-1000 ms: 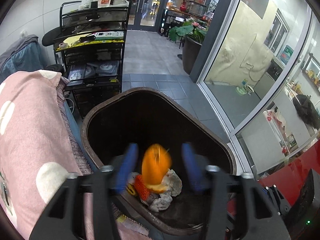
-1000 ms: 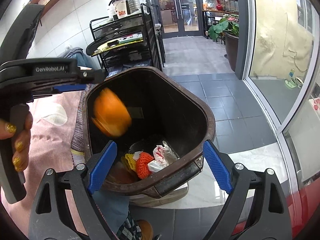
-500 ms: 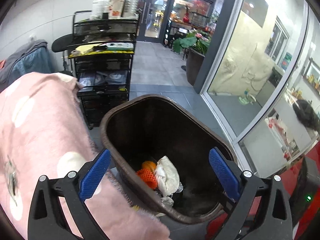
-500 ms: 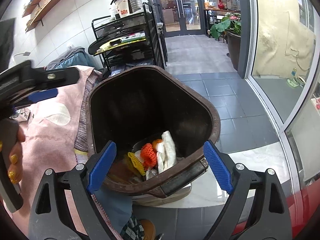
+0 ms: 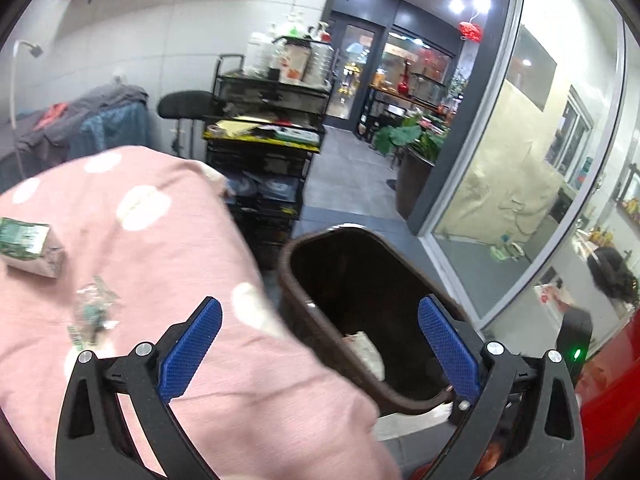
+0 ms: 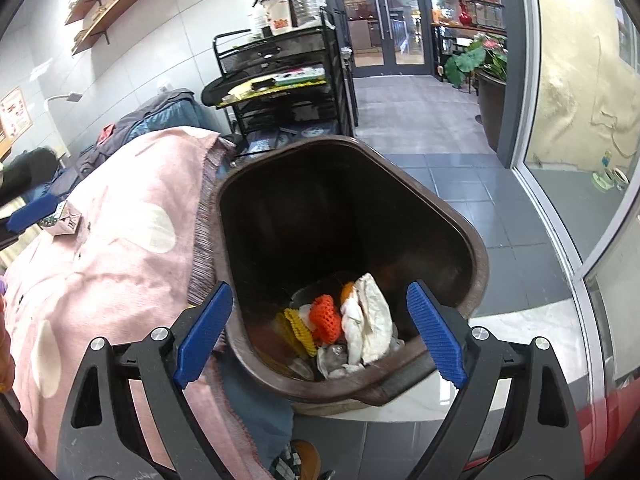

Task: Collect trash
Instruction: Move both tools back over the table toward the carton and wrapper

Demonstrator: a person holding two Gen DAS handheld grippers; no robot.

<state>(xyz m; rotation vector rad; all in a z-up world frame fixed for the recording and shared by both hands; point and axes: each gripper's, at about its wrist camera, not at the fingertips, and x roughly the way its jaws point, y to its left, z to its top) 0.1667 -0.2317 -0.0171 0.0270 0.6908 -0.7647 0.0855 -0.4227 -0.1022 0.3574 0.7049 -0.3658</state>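
Trash: a small carton [image 5: 30,249] and crumpled wrapper [image 5: 93,314], left of frame, await collection; my left gripper [image 5: 320,350] and right gripper [image 6: 320,332] gape wide, empty, beside the bin [image 6: 476,248]. Next: reach, pinch.

Both grippers empty, jaws spread wide: left gripper [image 5: 320,344] tilted with its left finger lower in view, right gripper [image 6: 320,330] level, blue pads [image 6: 204,334] facing inward.
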